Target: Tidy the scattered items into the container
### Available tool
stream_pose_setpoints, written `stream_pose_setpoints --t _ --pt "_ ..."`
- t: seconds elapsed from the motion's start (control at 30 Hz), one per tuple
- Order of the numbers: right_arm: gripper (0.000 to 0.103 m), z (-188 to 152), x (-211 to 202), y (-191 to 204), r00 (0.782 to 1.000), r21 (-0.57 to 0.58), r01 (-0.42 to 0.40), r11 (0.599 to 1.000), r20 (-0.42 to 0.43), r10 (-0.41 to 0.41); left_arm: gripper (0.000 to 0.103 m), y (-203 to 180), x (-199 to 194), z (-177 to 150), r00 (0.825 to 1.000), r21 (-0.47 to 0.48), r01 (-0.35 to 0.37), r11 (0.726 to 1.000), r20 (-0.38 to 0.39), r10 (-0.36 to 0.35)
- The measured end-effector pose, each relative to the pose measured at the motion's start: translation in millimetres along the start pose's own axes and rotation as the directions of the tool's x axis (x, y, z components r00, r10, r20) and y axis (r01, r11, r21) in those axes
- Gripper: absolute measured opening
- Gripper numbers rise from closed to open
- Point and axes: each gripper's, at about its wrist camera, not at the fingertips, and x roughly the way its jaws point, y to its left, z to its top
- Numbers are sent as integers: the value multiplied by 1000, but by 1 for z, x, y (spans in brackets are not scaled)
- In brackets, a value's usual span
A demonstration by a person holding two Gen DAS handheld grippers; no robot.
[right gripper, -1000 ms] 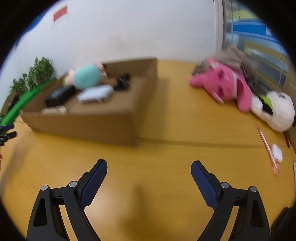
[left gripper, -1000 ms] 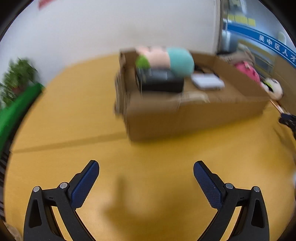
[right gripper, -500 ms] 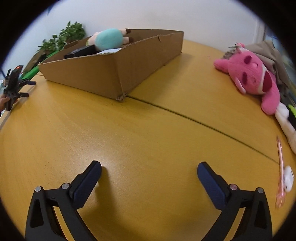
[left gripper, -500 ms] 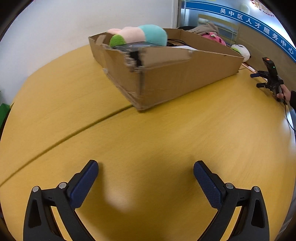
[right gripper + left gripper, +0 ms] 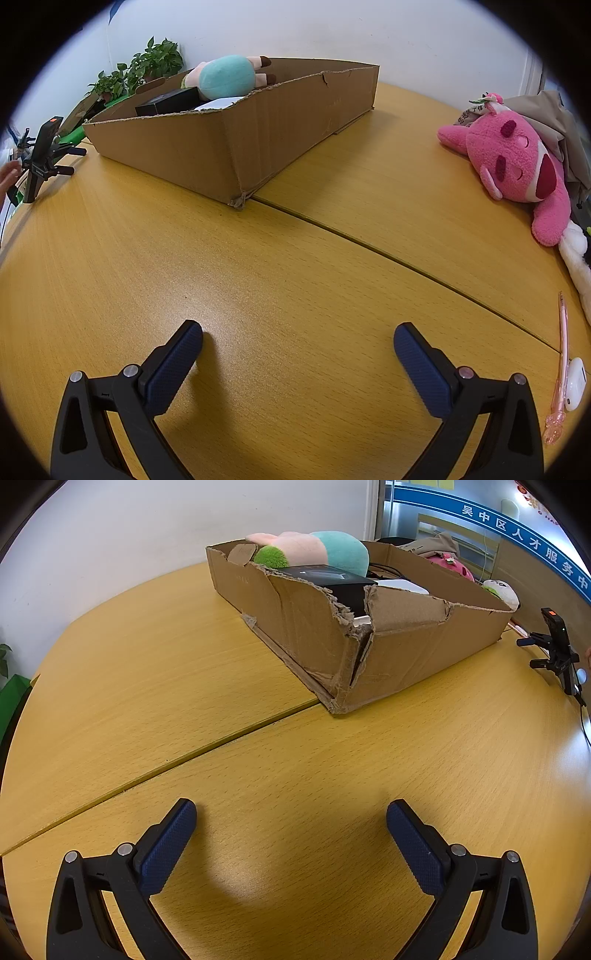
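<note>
White wall rises behind the yellow wood counter [image 5: 229, 686], which has a seam running across it. On the counter sits an open cardboard box [image 5: 406, 653], its near corner torn and ragged in my left view; that corner sits just by the seam. Inside the box lie a plush toy [image 5: 317, 550] in teal, pink and green, a black case [image 5: 325, 576] and a white device [image 5: 400, 585]. My left jaws [image 5: 291, 825] are spread wide with nothing between them, hovering low over bare counter on the near side of the seam, pointing steeply down. My right jaws [image 5: 298, 347] are likewise released, fully apart and empty, over bare counter near its front edge. In my right view the box [image 5: 236, 144] stands toward the far left of the counter, with the teal toy [image 5: 227, 75] showing over its rim. Still outside the box, toward the counter's right edge, lies a pink plush [image 5: 517, 166], touching a white plush [image 5: 576, 254] below it and a beige cloth [image 5: 554, 114] behind. Near the front right corner lie a pink pen [image 5: 562, 354] and, just beside it, a small white case [image 5: 574, 387]. Potted plants [image 5: 147, 70] stand behind the box at the far left. Each view shows the other gripper at the frame's edge.
</note>
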Motion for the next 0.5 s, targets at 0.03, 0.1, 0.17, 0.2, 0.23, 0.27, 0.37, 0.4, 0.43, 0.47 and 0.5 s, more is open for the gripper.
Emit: stream_pose_setpoints --t 0.03,0.1,0.17,0.2,0.23,0.27,0.37,0.4,0.43,0.47,0.5 --pt "103 0 0 0 1000 0 0 1000 0 0 103 0 0 0 1000 0 0 1000 0 0" --pt "103 0 0 0 1000 0 0 1000 0 0 103 0 0 0 1000 0 0 1000 0 0" --pt "103 1 0 0 1000 0 1 1000 0 -1 103 -1 0 0 1000 0 -1 1000 0 1" --pt "103 0 0 1 1000 0 1 1000 0 -1 103 -1 0 0 1000 0 -1 1000 0 1" --pt "103 1 0 1 1000 0 1 1000 0 -1 103 -1 0 0 1000 0 -1 1000 0 1" --pt "103 1 0 1 1000 0 1 1000 0 -1 103 -1 0 0 1000 0 -1 1000 0 1" --pt "103 1 0 1 1000 0 2 1000 -1 -2 103 -1 0 0 1000 0 -2 1000 0 2" --pt "103 1 0 1 1000 0 2 1000 -1 -2 103 -1 0 0 1000 0 -2 1000 0 2" --pt "103 1 0 1 1000 0 2 1000 -1 -2 103 -1 -1 0 1000 0 -2 1000 0 2" --pt "103 1 0 1 1000 0 2 1000 -1 -2 103 -1 0 0 1000 0 -2 1000 0 2" --pt "103 1 0 1 1000 0 2 1000 -1 -2 103 -1 0 0 1000 -1 -2 1000 0 2"
